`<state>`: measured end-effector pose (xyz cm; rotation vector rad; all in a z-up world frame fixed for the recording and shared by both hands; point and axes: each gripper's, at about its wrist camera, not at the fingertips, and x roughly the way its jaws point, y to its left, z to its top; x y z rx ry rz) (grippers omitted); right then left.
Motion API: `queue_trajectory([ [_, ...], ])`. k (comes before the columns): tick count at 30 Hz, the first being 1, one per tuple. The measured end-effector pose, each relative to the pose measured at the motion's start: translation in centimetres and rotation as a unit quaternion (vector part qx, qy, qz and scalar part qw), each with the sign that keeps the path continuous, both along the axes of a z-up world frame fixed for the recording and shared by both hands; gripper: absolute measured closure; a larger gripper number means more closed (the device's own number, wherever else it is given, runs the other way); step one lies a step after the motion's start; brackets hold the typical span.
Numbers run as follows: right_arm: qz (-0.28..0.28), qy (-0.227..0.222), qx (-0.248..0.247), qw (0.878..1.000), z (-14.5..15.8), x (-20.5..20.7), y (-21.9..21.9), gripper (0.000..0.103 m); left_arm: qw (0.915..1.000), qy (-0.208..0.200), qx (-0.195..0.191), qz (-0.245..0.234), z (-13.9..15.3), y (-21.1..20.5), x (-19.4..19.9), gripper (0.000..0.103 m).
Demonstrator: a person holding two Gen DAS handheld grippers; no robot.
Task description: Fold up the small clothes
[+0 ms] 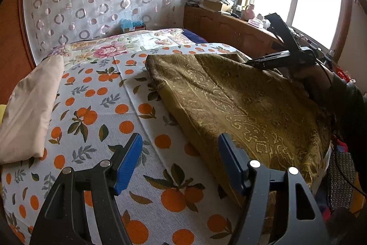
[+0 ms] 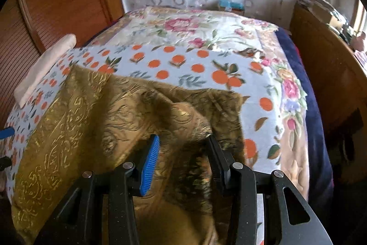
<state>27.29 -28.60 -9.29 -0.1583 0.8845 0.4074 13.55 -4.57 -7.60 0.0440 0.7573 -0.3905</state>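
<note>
the olive patterned cloth (image 1: 240, 102) lay on the orange-print bed sheet (image 1: 96, 111), looking soft and limp, best pinched at a corner, while left gripper (image 1: 181, 162) and right gripper (image 2: 183, 162) gaped empty.

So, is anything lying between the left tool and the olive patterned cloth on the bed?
Nothing visible does. The left tool is open just above the orange-print sheet, and the olive patterned cloth edge lies directly ahead of its right finger.
</note>
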Motion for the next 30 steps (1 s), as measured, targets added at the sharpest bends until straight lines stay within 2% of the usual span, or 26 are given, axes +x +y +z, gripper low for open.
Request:
queue_trajectory([
  [2, 0.002, 0.005, -0.008, 1.000, -0.1, -0.3, 0.4, 0.072, 1.0000, 0.001, 0.000, -0.001, -0.1, 0.0, 0.0, 0.034],
  [3, 0.016, 0.011, -0.002, 1.000, -0.2, 0.2, 0.5, 0.094, 1.0000, 0.000, 0.001, 0.000, -0.1, 0.0, 0.0, 0.034],
  [4, 0.023, 0.008, -0.006, 1.000, 0.2, 0.0, 0.5, 0.100, 1.0000, 0.000, 0.002, -0.001, -0.1, -0.1, -0.1, 0.034],
  [6, 0.023, -0.014, -0.026, 0.999, 1.0, -0.6, 0.7, 0.103, 1.0000, 0.000, 0.000, -0.001, -0.1, 0.0, -0.1, 0.034],
  [9, 0.020, -0.050, -0.024, 0.998, 2.8, -1.6, 0.6, 0.103, 1.0000, 0.000, -0.001, 0.000, -0.1, 0.0, -0.1, 0.034],
  [12, 0.004, -0.063, -0.030, 0.998, 3.2, -1.7, 0.3, 0.103, 1.0000, 0.002, -0.003, 0.000, -0.3, -0.1, -0.2, 0.034],
  [14, -0.012, -0.050, -0.040, 0.998, 2.5, -1.0, 0.1, 0.092, 1.0000, 0.002, -0.003, -0.002, -0.4, -0.2, -0.4, 0.034],
  [16, -0.025, -0.032, -0.047, 0.998, 1.1, -0.2, -0.2, 0.076, 1.0000, 0.001, -0.002, -0.004, -0.3, -0.3, -0.5, 0.034],
  [17, -0.024, -0.022, -0.043, 0.999, 0.7, 0.1, -0.1, 0.074, 1.0000, 0.000, -0.001, -0.005, -0.3, -0.4, -0.6, 0.034],
  [19, -0.026, -0.005, -0.039, 0.999, -0.4, 0.2, -0.2, 0.061, 1.0000, 0.000, -0.002, -0.005, -0.3, -0.3, -0.7, 0.034],
  [21, -0.027, 0.005, -0.020, 0.999, -0.8, 0.4, -0.8, 0.061, 1.0000, 0.002, -0.002, -0.005, -0.4, -0.4, -0.7, 0.034],
  [24, -0.024, 0.014, -0.005, 1.000, -0.8, 0.5, -1.3, 0.061, 1.0000, 0.004, -0.004, -0.005, -0.4, -0.4, -0.7, 0.034],
  [26, -0.015, 0.008, -0.011, 1.000, -0.7, 0.1, -1.1, 0.071, 1.0000, 0.004, -0.005, -0.006, -0.4, -0.5, -0.8, 0.034],
  [27, -0.003, 0.003, -0.016, 1.000, -0.5, -0.1, -0.9, 0.089, 1.0000, 0.003, -0.005, -0.007, -0.5, -0.6, -0.9, 0.034],
  [28, 0.005, -0.007, -0.028, 1.000, -0.4, -0.5, -0.7, 0.097, 1.0000, 0.004, -0.003, -0.008, -0.5, -0.7, -1.0, 0.034],
  [30, 0.016, -0.036, -0.045, 0.998, 0.5, -1.8, -0.4, 0.099, 0.9999, 0.004, -0.002, -0.009, -0.5, -0.8, -1.0, 0.034],
])
